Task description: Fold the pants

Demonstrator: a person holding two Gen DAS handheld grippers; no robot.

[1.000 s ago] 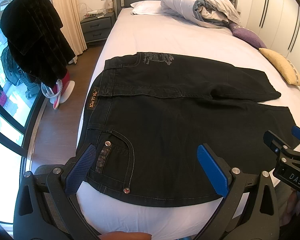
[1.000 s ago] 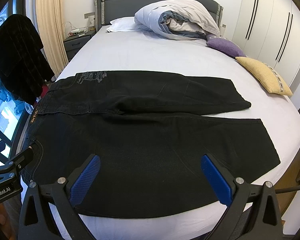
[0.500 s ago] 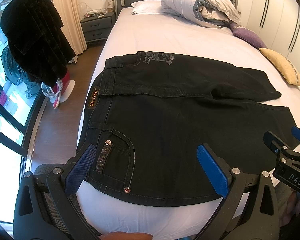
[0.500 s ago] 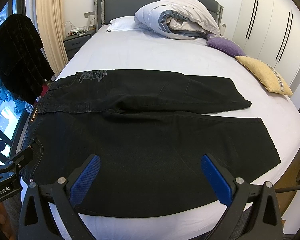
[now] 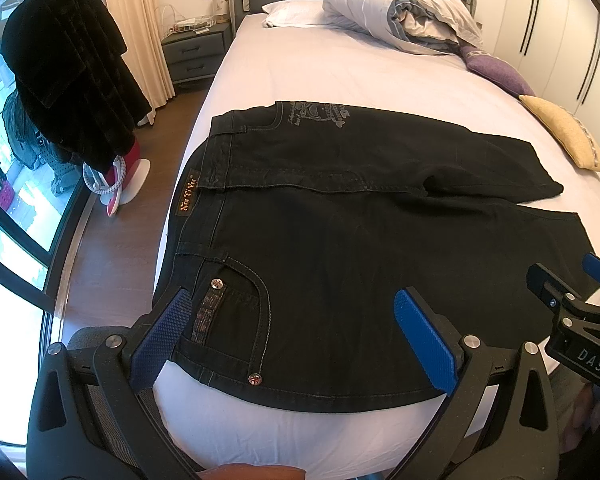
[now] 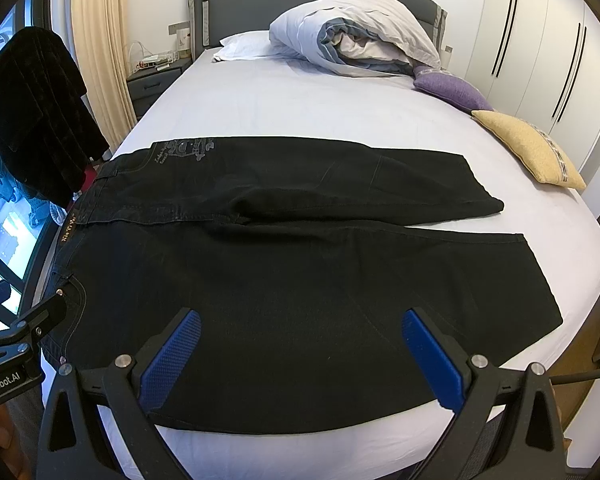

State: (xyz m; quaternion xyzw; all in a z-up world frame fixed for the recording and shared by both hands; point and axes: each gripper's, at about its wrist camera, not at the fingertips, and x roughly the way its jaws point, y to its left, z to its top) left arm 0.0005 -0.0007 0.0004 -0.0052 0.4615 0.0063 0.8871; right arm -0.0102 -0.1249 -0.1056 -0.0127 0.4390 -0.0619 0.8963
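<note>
Black pants (image 5: 340, 240) lie flat across the foot of the bed, waistband at the left edge, legs running right; they also show in the right wrist view (image 6: 300, 272). My left gripper (image 5: 296, 336) is open and empty, hovering over the near pocket corner at the waist. My right gripper (image 6: 300, 352) is open and empty, above the near leg's front edge. Each gripper's side shows in the other's view: the right gripper (image 5: 572, 312) and the left gripper (image 6: 16, 344).
The white bed (image 6: 300, 100) carries a rolled duvet (image 6: 360, 36), a purple cushion (image 6: 452, 92) and a yellow cushion (image 6: 528, 148). A dark coat (image 5: 68, 92) hangs left, by a nightstand (image 5: 192, 54) and window. Wardrobes (image 6: 540, 60) stand right.
Both grippers have drifted slightly; the pants lie as before and both grippers stay open.
</note>
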